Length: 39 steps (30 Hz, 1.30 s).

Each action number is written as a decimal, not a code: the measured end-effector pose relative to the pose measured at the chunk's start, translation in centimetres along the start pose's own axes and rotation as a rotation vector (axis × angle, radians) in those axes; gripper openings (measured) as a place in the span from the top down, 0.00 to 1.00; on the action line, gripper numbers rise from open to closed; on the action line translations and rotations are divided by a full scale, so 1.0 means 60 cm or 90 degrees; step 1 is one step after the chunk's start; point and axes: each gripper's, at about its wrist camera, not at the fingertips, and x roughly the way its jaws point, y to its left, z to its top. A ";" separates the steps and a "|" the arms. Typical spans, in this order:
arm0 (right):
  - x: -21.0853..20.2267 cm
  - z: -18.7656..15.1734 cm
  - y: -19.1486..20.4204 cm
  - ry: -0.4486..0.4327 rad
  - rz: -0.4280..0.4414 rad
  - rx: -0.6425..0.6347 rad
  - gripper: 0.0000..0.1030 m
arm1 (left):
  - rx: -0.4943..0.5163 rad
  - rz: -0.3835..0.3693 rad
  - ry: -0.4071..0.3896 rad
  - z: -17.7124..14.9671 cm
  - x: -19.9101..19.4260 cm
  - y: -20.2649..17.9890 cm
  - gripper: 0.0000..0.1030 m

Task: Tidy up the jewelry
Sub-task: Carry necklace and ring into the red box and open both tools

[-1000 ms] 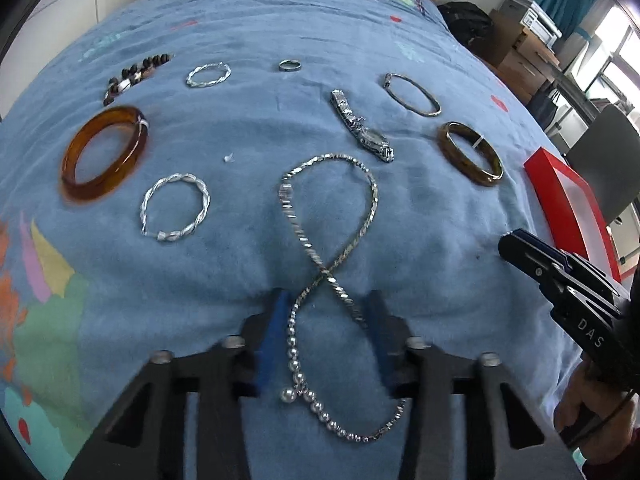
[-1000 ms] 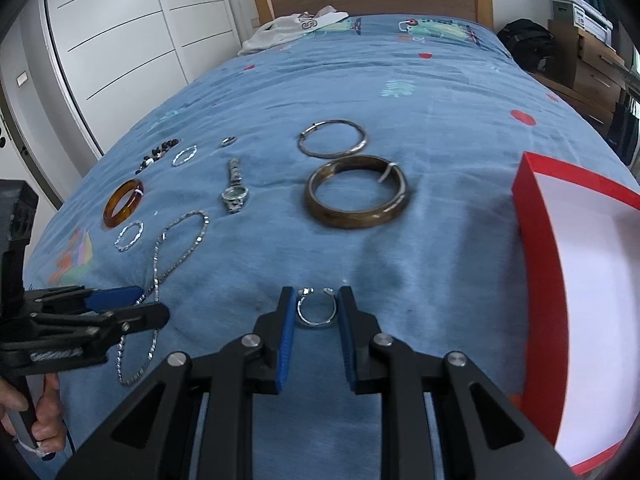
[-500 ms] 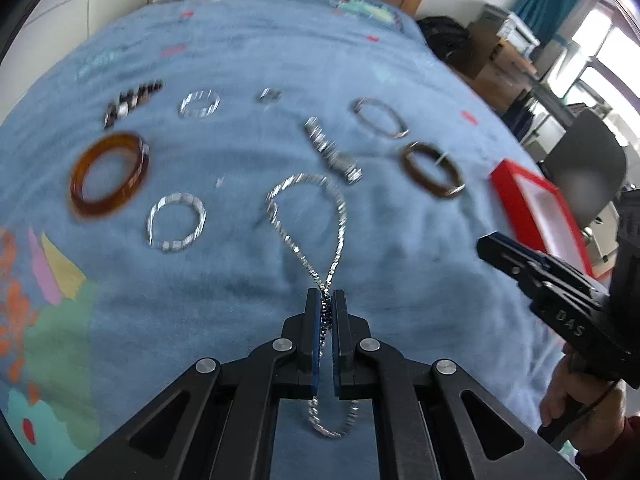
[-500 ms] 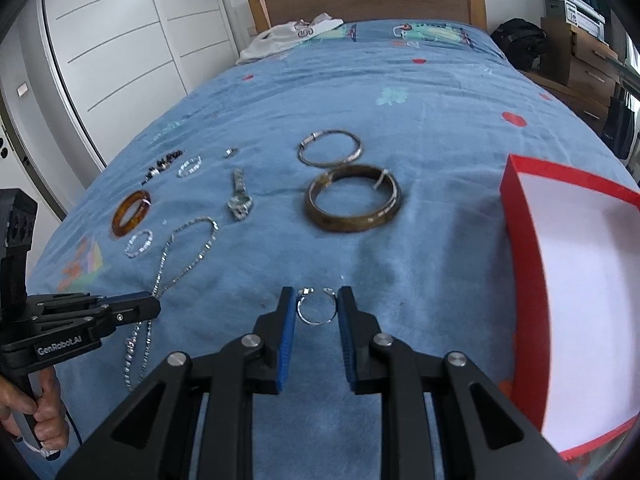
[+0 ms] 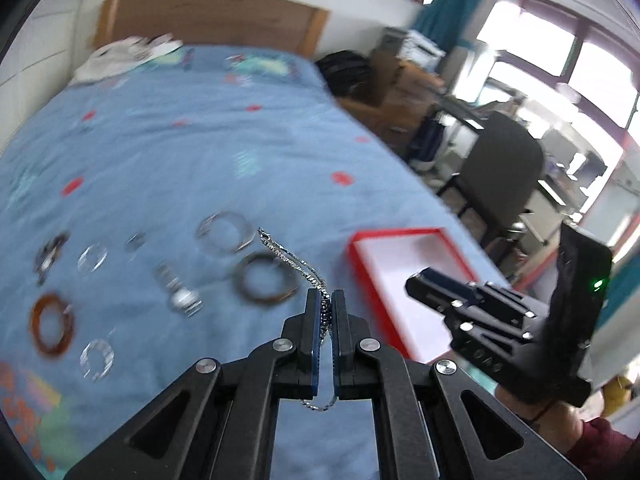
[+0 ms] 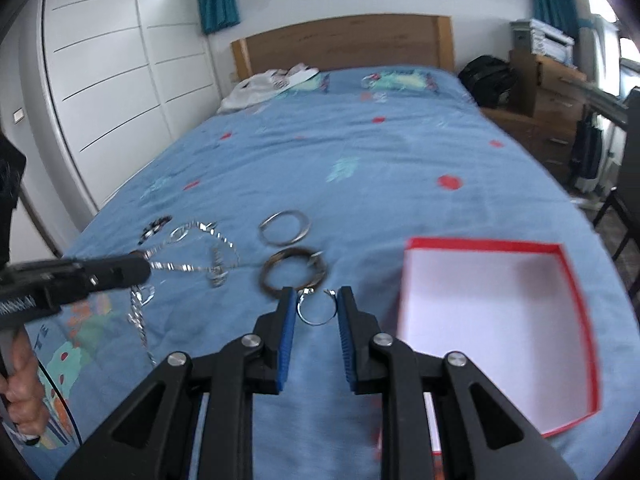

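Note:
My left gripper (image 5: pixel 327 300) is shut on a silver chain necklace (image 5: pixel 288 258) and holds it up above the blue bedspread; the chain swings out from the jaws and a loop hangs below. It also shows in the right wrist view (image 6: pixel 182 266), trailing from the left gripper (image 6: pixel 138 266). My right gripper (image 6: pixel 318 304) holds a small silver ring bracelet (image 6: pixel 315 310) between its jaws, above the bed. A red box with a white inside (image 6: pixel 492 320) lies at the right; it also shows in the left wrist view (image 5: pixel 404 272).
On the bedspread lie a brown bangle (image 6: pixel 292 272), a thin silver bangle (image 6: pixel 285 227), a watch (image 5: pixel 180 292), an amber bangle (image 5: pixel 52 324), twisted silver bracelets (image 5: pixel 96 356) and a bead bracelet (image 5: pixel 50 256). A dark chair (image 5: pixel 504 168) stands beside the bed.
My left gripper closed on the necklace and lifted it off the bed, swinging right toward the red box. My right gripper rose with the ring bracelet between its jaws.

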 end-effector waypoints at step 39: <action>0.121 0.023 -0.250 0.091 -0.051 0.062 0.80 | 0.061 -0.027 0.082 0.051 0.302 -0.107 0.67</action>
